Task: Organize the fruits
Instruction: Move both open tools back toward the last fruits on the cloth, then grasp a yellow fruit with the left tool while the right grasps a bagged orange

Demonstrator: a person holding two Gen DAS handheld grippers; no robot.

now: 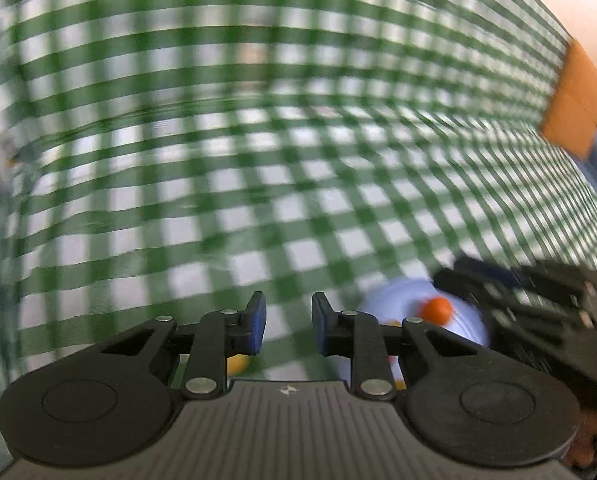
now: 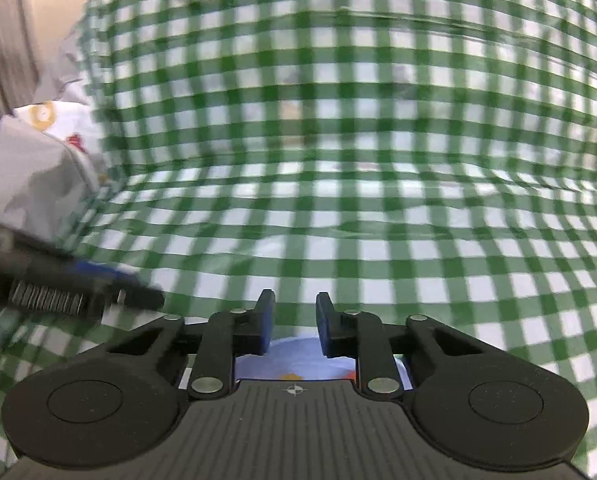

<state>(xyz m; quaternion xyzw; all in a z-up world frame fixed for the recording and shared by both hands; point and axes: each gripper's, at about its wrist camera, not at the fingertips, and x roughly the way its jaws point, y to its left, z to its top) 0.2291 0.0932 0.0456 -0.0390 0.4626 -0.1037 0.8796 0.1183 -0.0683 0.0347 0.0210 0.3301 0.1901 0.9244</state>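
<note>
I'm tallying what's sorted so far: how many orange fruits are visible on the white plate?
1: a small round orange fruit lies on the white round plate, seen from the left wrist. Others may be hidden behind the hand-held gripper bodies; the frames are blurred.

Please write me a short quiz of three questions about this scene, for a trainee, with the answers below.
1. True or false: the small orange fruit lies on the white plate.
2. Which pattern does the tablecloth have? A: red stripes. B: green and white checks. C: plain blue.
3. Fill in: between the fingers of the left gripper there is ___.

Key: 1 true; 2 B; 3 nothing.
</note>
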